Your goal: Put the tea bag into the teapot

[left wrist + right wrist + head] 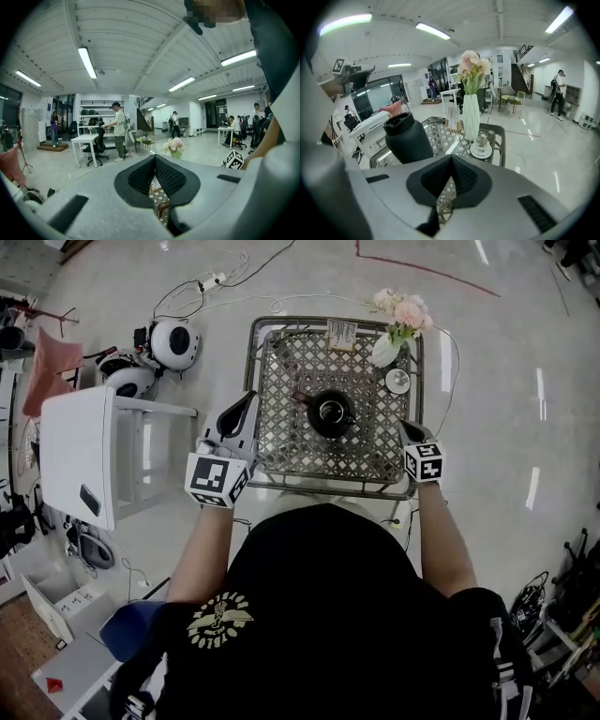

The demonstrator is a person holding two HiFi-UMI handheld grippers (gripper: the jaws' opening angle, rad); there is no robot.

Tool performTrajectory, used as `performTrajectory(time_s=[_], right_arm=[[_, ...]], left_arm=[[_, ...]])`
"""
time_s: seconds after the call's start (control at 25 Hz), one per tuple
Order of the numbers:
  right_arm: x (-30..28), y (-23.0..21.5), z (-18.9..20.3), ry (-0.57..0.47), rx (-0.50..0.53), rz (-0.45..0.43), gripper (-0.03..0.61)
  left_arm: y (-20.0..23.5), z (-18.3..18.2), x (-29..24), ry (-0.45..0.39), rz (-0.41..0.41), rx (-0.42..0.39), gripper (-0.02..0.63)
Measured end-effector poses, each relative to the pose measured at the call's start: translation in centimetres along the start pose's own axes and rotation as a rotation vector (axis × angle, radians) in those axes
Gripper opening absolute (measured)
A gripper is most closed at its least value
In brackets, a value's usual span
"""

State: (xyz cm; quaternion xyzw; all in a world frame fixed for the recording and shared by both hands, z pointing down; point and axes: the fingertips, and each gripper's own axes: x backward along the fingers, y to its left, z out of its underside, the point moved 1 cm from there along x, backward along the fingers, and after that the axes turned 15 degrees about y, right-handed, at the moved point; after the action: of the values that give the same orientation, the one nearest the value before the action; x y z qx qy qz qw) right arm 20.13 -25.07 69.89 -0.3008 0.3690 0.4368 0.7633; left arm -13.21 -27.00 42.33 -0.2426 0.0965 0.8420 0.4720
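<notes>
A black teapot [330, 413] stands in the middle of a small woven-top table [333, 486]; its top looks open. In the right gripper view the teapot [407, 138] is to the left, just past the jaws. I see no tea bag in any view. My left gripper [248, 399] hovers at the table's left edge, and its jaws [154, 158] meet at the tips with nothing between them. At the table's near right corner my right gripper [405, 427] is raised above the tabletop, shut and empty [451, 159].
A white vase of pink flowers [384, 350] and a small cup on a saucer [397, 382] stand at the table's far right. A card stand [341, 334] is at the far edge. A white desk [80, 465] and round white gear [173, 343] sit to the left.
</notes>
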Motion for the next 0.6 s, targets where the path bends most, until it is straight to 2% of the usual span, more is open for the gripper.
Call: performTrajectory(time_s=[0.44,0.6], right_arm=[[8.8,2.5,-7.6,-0.266,0.028,0.005,0.009],[12.1,3.2,-10.0,-0.349,0.031,0.028,0.009]], left_arm=[[-0.7,-0.7,1.1,-0.027,-0.010,0.012,-0.003],[-1.3,-1.6,1.6,-0.091,0.043,0.033,-0.003]])
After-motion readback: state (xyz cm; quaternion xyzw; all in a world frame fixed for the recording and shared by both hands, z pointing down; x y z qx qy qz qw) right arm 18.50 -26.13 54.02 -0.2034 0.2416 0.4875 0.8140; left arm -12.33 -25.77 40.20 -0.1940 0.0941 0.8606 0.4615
